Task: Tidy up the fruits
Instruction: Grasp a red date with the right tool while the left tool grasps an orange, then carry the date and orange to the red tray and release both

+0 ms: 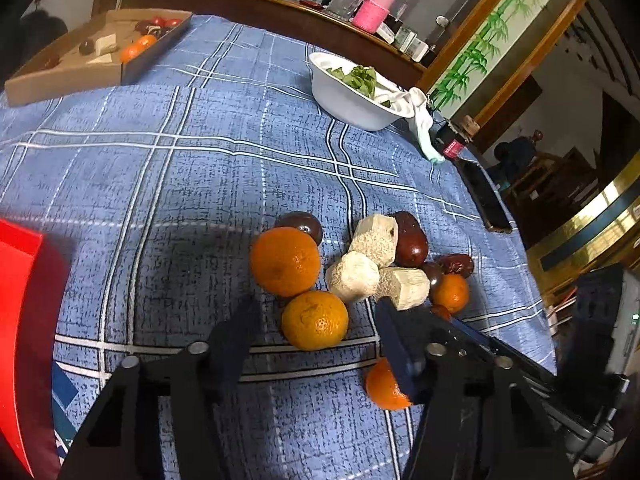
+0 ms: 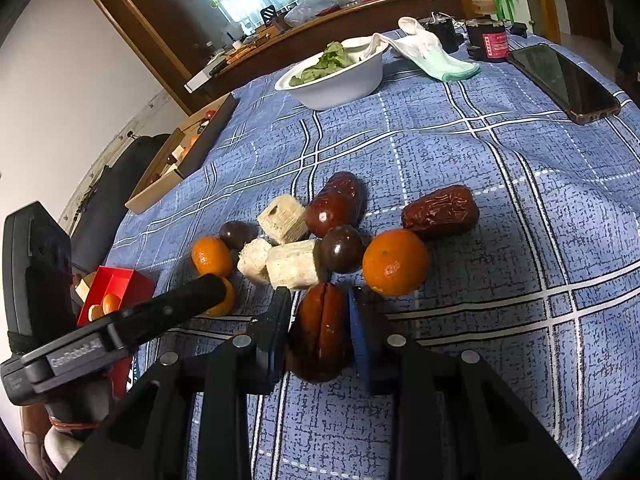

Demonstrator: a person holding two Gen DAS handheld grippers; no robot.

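Observation:
A heap of fruit lies on the blue checked cloth (image 1: 180, 168): mandarins, dark red dates, dark round fruits and pale cut chunks (image 1: 374, 236). My left gripper (image 1: 317, 305) is open and straddles one mandarin (image 1: 315, 320), with a gap on both sides of it. Another mandarin (image 1: 285, 261) sits just beyond, and a third (image 1: 382, 386) is half hidden behind the right finger. In the right wrist view my right gripper (image 2: 318, 294) is shut on a glossy red date (image 2: 320, 332), both pads pressing its sides. One finger of the left gripper (image 2: 188, 304) reaches in from the left.
A red box (image 2: 114, 288) holding orange pieces stands at the left of the heap. A cardboard tray (image 1: 60, 76) with some fruit lies at the far left. Farther back are a white bowl (image 1: 340, 96) of greens, a cloth (image 2: 436, 60), a black jar (image 2: 490, 40) and a phone (image 2: 564, 80).

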